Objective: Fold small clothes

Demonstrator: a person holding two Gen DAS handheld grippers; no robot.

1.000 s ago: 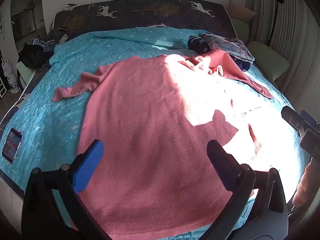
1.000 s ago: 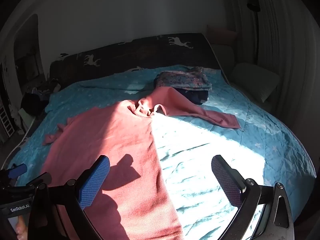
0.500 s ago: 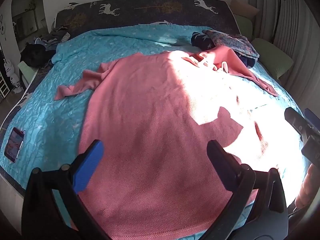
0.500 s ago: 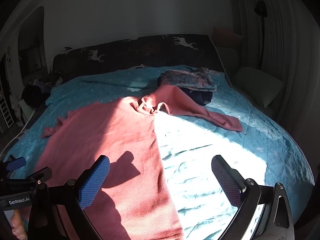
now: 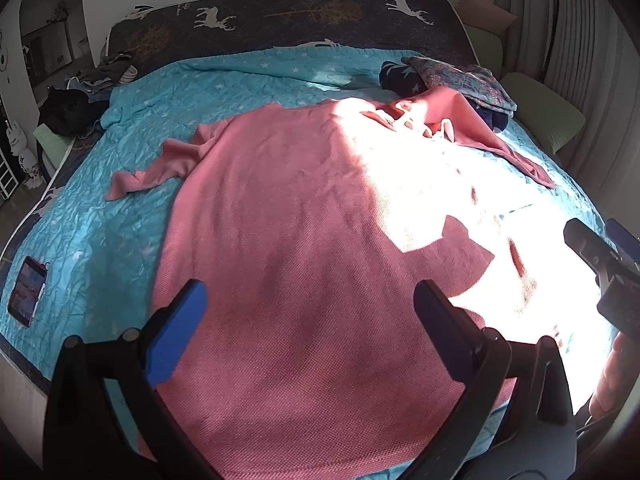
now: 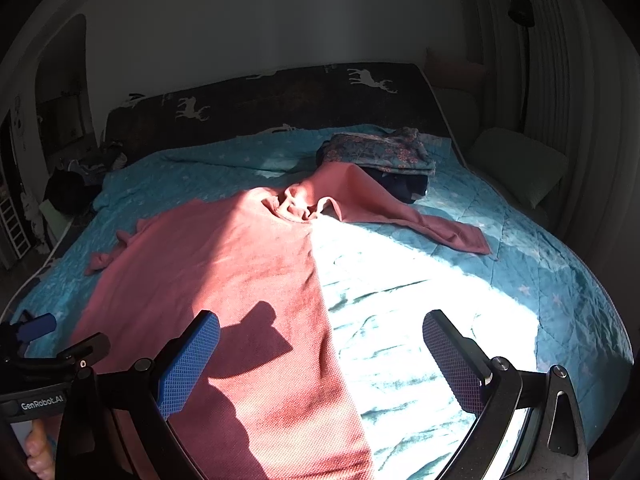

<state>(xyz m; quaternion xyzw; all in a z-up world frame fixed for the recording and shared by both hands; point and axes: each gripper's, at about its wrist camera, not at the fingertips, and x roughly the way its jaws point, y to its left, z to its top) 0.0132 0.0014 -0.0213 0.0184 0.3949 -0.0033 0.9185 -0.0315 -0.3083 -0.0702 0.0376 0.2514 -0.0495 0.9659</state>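
Two grippers, both with fingers spread wide and holding nothing: your left gripper [image 5: 308, 308] hangs over the lower body of the pink sweater [image 5: 304, 240]; your right gripper [image 6: 320, 344] hangs over the sweater's right edge and the bare turquoise quilt [image 6: 560, 280] beside it.

One pink sweater, spread flat on the quilt, collar toward 12 o'clock. One sleeve lies bunched at 10 o'clock in the left wrist view; the other runs out toward 2 o'clock, its upper part lying against a folded stack of clothes [image 6: 384, 152].

A hard patch of sunlight washes out the sweater's right half in the left wrist view, so you cannot read the fabric there. The hem is cut off behind the gripper bodies in both views.

One phone [image 5: 27, 290] lies on the quilt at 9 o'clock. Dark items at the far left corner of the bed are too dim to identify.
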